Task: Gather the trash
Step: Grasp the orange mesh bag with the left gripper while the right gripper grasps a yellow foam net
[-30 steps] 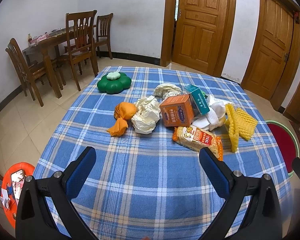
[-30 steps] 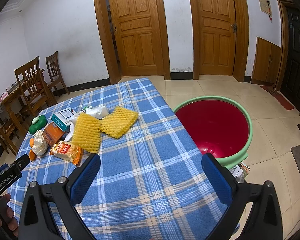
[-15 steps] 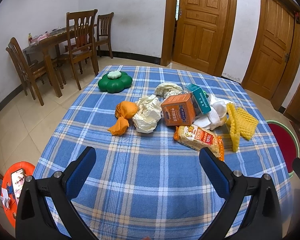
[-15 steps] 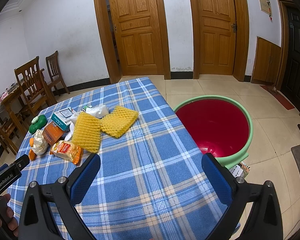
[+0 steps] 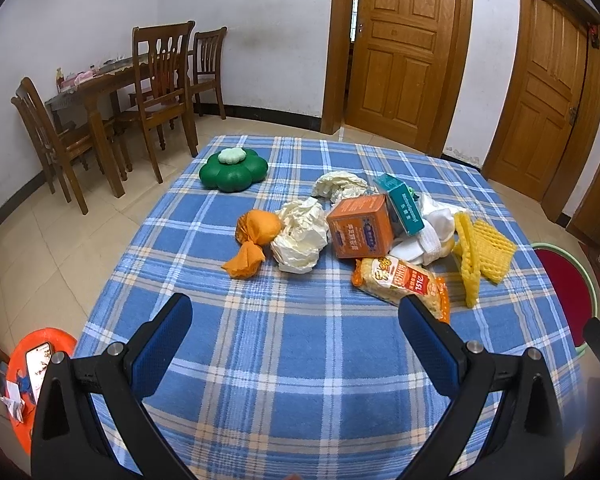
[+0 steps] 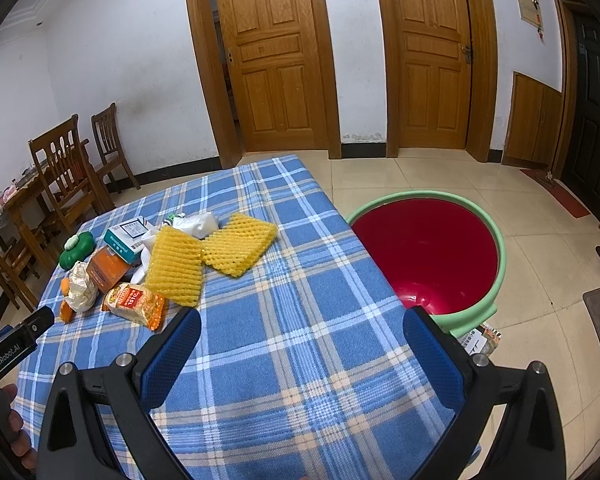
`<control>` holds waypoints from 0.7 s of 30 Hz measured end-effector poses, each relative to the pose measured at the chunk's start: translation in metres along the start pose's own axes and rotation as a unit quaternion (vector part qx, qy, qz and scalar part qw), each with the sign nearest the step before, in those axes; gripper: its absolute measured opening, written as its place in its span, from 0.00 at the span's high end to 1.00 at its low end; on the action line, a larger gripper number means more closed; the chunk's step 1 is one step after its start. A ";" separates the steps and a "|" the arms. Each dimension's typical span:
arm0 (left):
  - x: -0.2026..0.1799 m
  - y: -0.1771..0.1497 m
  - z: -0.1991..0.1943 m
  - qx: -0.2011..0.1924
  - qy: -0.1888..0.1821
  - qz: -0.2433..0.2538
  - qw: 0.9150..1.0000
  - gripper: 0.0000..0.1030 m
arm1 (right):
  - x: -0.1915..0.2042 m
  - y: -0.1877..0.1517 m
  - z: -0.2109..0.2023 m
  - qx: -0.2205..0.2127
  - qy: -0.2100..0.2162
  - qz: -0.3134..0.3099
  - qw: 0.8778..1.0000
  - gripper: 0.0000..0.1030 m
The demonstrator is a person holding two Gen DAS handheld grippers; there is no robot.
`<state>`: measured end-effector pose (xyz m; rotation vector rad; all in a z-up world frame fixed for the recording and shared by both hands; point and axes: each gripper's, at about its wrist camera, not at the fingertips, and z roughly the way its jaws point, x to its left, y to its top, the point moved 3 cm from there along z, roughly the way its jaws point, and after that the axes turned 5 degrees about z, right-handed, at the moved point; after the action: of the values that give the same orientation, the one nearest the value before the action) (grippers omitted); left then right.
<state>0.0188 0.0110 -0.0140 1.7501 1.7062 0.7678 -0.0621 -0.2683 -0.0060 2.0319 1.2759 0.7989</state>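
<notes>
I'm at the start: my left gripper (image 5: 296, 320) and right gripper (image 6: 300, 330) both hang released above the cloth (image 5: 300, 360). The trash (image 5: 360, 232) sits piled mid-table, the bin (image 6: 500, 256) beside it. Next I reach for the snack pack (image 5: 400, 282).

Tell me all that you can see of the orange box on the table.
The orange box looks like a small cardboard carton. Its front has a blue oval emblem and text too small to read. It stands upright, closed, on the plaid tablecloth in the middle of the trash pile. A teal box leans on its right top edge. Crumpled paper presses its left side; a snack packet lies just in front.
</notes>
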 end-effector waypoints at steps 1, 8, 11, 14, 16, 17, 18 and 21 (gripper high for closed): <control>0.001 0.001 0.000 0.000 0.001 0.002 1.000 0.02 | 0.000 0.001 0.000 0.001 0.002 0.001 1.000 0.00; 0.010 0.013 0.006 0.004 0.011 0.009 1.000 0.02 | 0.005 0.005 0.000 0.006 0.019 0.000 1.000 0.00; 0.013 0.017 0.016 0.013 0.014 0.011 1.000 0.02 | 0.008 0.006 0.001 0.005 0.028 -0.003 1.000 0.00; 0.015 0.020 0.027 0.025 0.003 0.011 1.000 0.02 | 0.009 0.008 0.004 0.006 0.038 -0.001 0.999 0.00; 0.016 0.021 0.034 0.029 -0.002 0.015 0.999 0.02 | 0.010 0.008 0.008 0.011 0.046 0.003 0.999 0.00; 0.017 0.023 0.038 0.032 -0.005 0.016 0.999 0.03 | 0.011 0.009 0.011 0.015 0.047 0.002 0.999 0.00; 0.019 0.024 0.040 0.034 -0.007 0.016 0.999 0.05 | 0.012 0.008 0.012 0.018 0.047 0.001 0.999 0.00; 0.026 0.028 0.049 0.040 -0.019 0.012 0.999 0.10 | 0.016 0.009 0.019 0.024 0.049 -0.004 0.998 0.00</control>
<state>0.0746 0.0358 -0.0257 1.8302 1.7153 0.6807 -0.0374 -0.2597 -0.0088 2.0454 1.3689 0.8818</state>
